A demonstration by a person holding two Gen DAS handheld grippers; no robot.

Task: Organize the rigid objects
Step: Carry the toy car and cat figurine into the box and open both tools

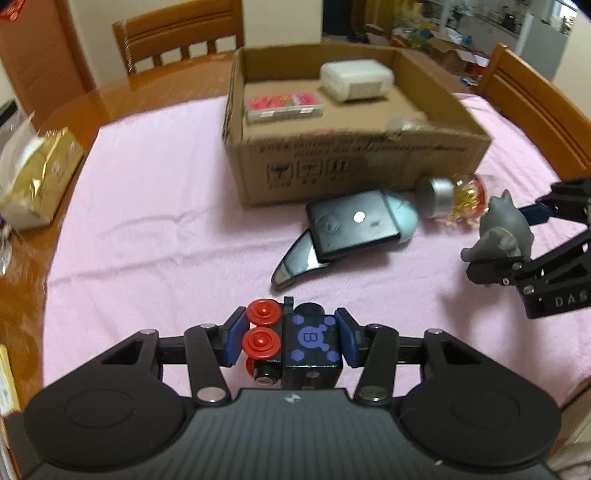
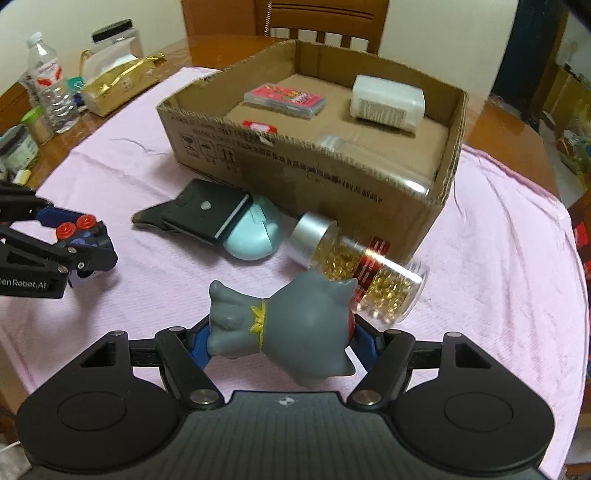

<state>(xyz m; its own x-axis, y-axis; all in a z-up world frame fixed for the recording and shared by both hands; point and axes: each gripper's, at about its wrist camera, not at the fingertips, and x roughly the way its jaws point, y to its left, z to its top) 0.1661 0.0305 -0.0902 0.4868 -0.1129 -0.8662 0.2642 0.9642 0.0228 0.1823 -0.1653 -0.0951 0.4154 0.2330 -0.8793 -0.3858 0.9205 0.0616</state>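
Observation:
My left gripper is shut on a black toy train block with red wheels and a blue "B", held above the pink cloth. It also shows in the right wrist view. My right gripper is shut on a grey cat figurine, also seen in the left wrist view. An open cardboard box stands behind, holding a pink card pack and a white case.
On the pink cloth lie a black device over a pale blue round object, and a clear jar of gold bits. A gold tissue pack, bottles and chairs surround.

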